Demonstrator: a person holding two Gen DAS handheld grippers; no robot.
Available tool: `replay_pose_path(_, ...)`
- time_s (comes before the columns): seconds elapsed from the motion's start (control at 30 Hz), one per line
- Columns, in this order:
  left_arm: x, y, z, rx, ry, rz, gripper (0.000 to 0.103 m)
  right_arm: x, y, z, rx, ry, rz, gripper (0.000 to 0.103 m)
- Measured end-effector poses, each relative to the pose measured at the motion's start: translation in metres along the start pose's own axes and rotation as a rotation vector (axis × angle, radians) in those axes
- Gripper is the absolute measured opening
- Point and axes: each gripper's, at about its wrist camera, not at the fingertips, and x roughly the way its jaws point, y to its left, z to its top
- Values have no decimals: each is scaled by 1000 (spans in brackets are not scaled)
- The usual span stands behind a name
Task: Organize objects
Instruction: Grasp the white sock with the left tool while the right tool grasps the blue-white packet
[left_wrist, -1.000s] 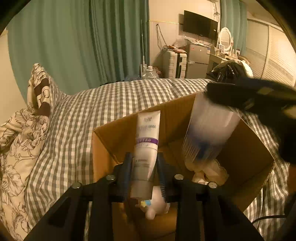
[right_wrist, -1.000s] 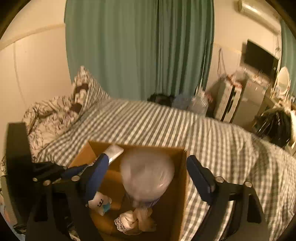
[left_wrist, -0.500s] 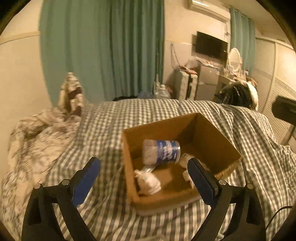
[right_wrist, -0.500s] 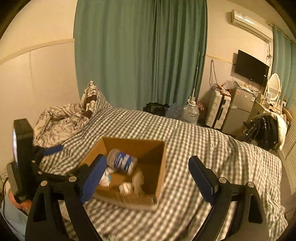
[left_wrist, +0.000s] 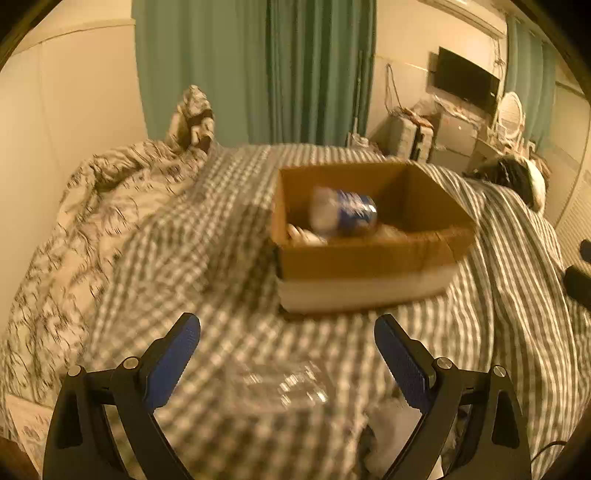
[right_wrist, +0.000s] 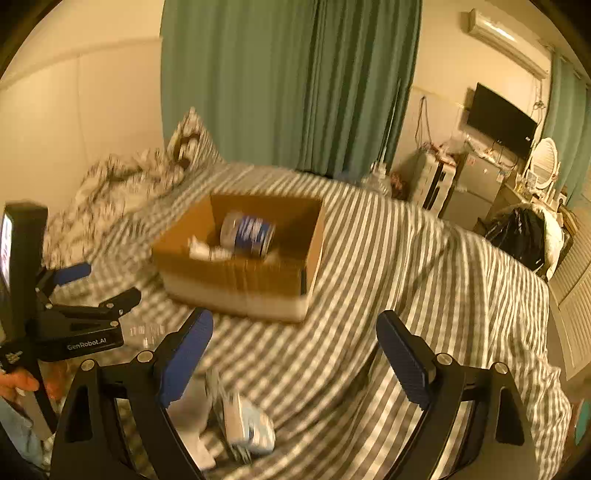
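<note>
Left wrist view: set low over the checked bed (left_wrist: 229, 258), looking forward between the spread fingers of the left claw (left_wrist: 287, 345) at the cardboard box (left_wrist: 365, 258) close ahead. Right wrist view: higher and farther back, facing the same box (right_wrist: 240, 273) from its right, left claw (right_wrist: 70, 314) at the frame's left edge. Shared: box, bed, green curtain (right_wrist: 291, 85), television (left_wrist: 465, 83).
</note>
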Motion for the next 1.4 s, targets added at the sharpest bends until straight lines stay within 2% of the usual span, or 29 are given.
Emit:
replay_pose_path(0.13, 1, -15, -22, 3, 54, -38, 98, 14, 2, -30, -8, 81, 21, 90)
replay_pose_path(0.3, 0, -41, -45, 63, 103, -70, 98, 22, 0, -62, -4, 144, 54, 90)
replay_pose_path(0.63, 17, -92, -85, 237, 185, -134, 98, 21, -21, -74, 89, 141, 49, 90)
replay_pose_path(0.7, 23, -98, -94, 271, 203, -140, 83, 22, -23, -76, 96, 146, 51, 90)
replay_pose_path(0.73, 25, -99, -96, 283, 212, -151, 65, 23, -23, -77, 97, 150, 51, 90)
replay_pose_path(0.87, 18, -92, -90, 254, 199, -181, 58, 29, -19, -82, 89, 172, 63, 89)
replay_pose_path(1.07, 0, -71, -68, 208, 122, -138, 58, 43, 3, -90, 24, 238, 142, 76)
replay_pose_path(1.23, 3, -59, -67, 181, 137, -121, 58, 51, 14, -95, 6, 265, 167, 65)
replay_pose_path(1.4, 5, -55, -70, 169, 156, -133, 58, 57, 21, -97, 7, 285, 207, 63)
